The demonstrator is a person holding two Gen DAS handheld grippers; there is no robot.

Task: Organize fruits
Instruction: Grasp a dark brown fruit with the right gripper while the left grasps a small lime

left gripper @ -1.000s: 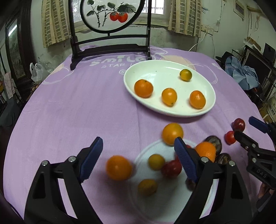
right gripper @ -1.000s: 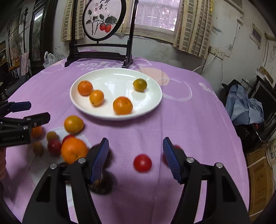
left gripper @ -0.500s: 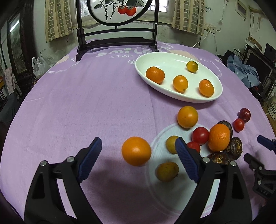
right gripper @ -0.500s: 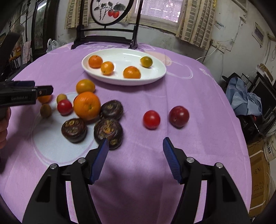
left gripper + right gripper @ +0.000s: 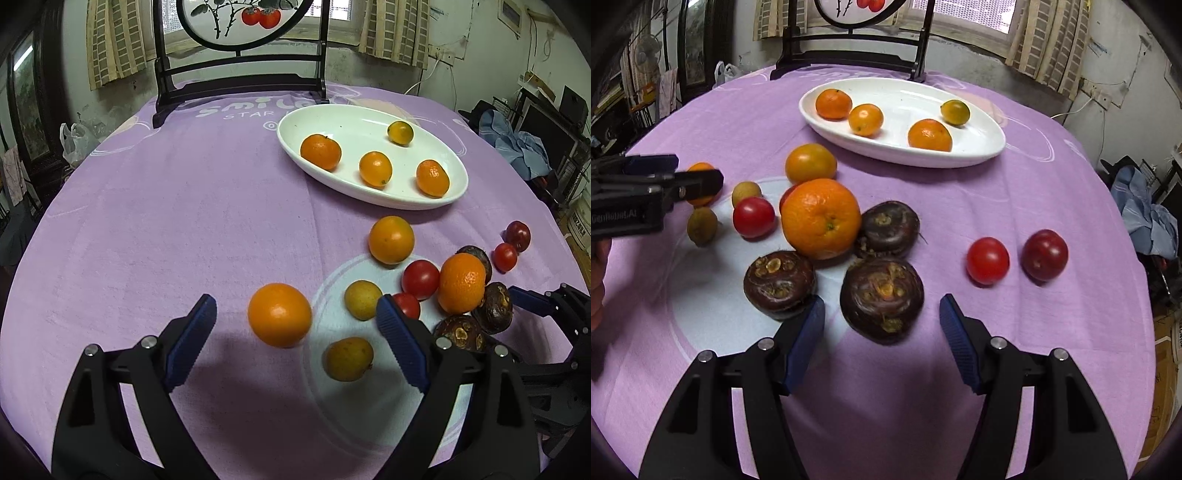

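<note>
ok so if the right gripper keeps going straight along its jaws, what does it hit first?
Most likely the dark brown fruit directly ahead of the right gripper, centred between its closing jaws, nothing yet gripped. Depth is uncertain, so it could land on the purple tablecloth just short of it.

Left gripper (image 5: pixel 295 325), right gripper (image 5: pixel 882 317): black frames, ribbed blue pads, silver screws, white lettering.

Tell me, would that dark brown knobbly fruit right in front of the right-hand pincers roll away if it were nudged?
Probably not far. The dark brown fruit looks squat and flattened, so it should rock or slide rather than roll like the round orange behind it. Its rough, scabby top suggests decent grip. The right gripper is closing with the fruit's near edge between its jaws, pads not yet touching.
</note>
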